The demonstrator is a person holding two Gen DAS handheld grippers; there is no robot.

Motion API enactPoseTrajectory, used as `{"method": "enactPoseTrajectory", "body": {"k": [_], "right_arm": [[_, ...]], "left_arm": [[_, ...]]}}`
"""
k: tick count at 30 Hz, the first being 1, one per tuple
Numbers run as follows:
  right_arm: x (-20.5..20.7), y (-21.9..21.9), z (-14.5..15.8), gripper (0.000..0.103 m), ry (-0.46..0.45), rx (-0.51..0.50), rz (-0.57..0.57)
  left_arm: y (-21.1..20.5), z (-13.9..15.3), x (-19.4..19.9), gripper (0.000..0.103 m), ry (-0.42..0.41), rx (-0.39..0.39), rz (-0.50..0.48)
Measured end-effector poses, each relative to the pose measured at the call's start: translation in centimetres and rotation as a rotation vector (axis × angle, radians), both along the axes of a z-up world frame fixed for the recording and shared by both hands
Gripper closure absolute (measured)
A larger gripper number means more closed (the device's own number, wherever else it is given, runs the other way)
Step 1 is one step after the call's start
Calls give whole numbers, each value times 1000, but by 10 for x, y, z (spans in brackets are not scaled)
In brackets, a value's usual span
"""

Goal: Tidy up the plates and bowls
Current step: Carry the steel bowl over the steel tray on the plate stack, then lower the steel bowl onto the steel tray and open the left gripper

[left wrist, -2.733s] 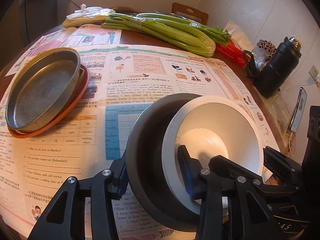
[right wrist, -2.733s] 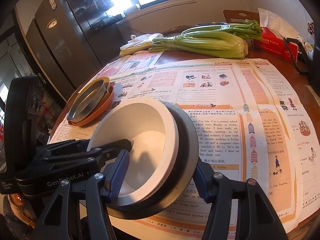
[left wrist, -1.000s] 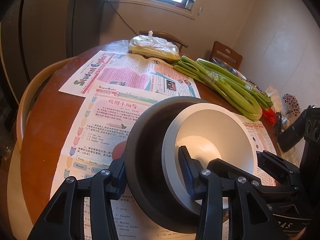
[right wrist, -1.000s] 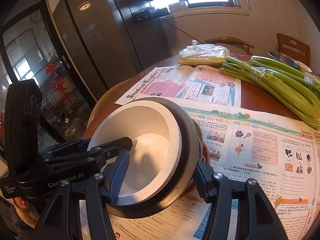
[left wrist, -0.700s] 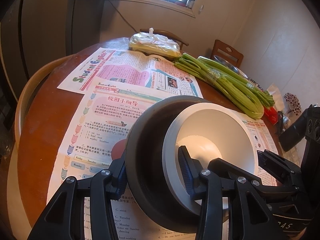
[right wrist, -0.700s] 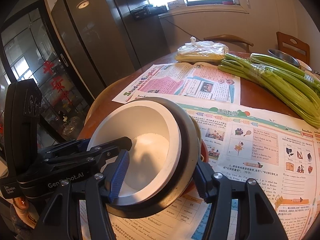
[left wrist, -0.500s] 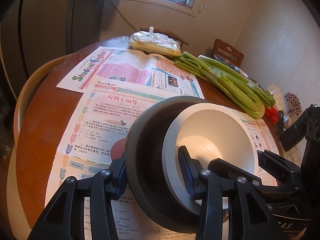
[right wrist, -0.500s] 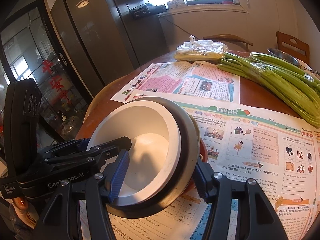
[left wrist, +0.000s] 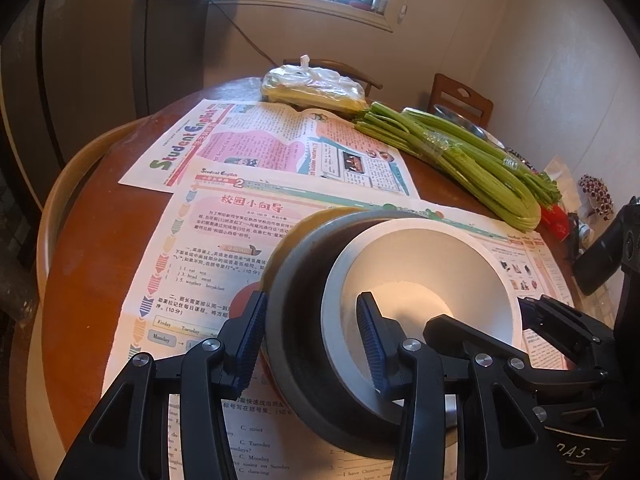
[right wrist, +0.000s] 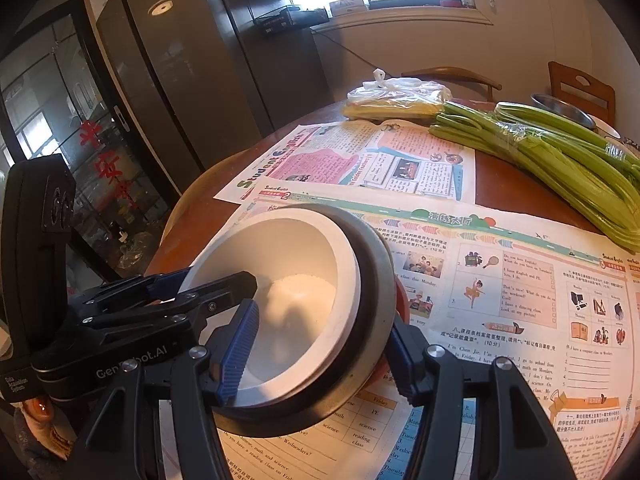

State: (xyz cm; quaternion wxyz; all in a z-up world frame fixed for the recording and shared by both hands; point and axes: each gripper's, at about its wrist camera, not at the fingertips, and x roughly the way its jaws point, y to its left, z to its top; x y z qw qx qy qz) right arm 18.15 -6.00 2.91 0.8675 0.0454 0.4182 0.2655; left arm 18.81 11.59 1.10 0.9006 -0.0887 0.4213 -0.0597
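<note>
Both grippers were clamped on the same stack: a white bowl (left wrist: 424,280) nested inside a grey bowl (left wrist: 296,320). The left gripper (left wrist: 312,340) had one blue pad on the outside of the grey bowl and the other inside the white one, so its jaws were only partly apart and pinching both walls. The right gripper (right wrist: 320,352) did the same thing from the opposite rim. In the right wrist view the left tool's body read "GenRobot.AI".

The stack hung tilted just above an orange plate (right wrist: 402,300) and a yellowish rim (left wrist: 288,240) peeking out underneath; I couldn't tell if it touched them.

Loads of print on the round wooden table (left wrist: 80,220). The far newspaper (left wrist: 256,148) had "Student English" in big letters. The nearer worksheet (right wrist: 500,280) showed a "2" in its header, Chinese headings, and weekday words like "Monday" and "Tuesday". Celery (right wrist: 560,160) and a bagged bundle (left wrist: 312,88) sat further back.
</note>
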Motion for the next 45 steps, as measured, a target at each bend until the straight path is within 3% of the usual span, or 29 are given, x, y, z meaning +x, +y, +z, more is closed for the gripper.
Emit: {"method": "enactPoseTrajectory", "body": {"k": [29, 45], "right_arm": [[-2, -8, 7, 42, -61, -20, -56], [9, -23, 4, 39, -30, 16, -120]], "left_arm": [[7, 10, -6, 53, -36, 42, 37], [26, 10, -1, 43, -42, -5, 96]]}}
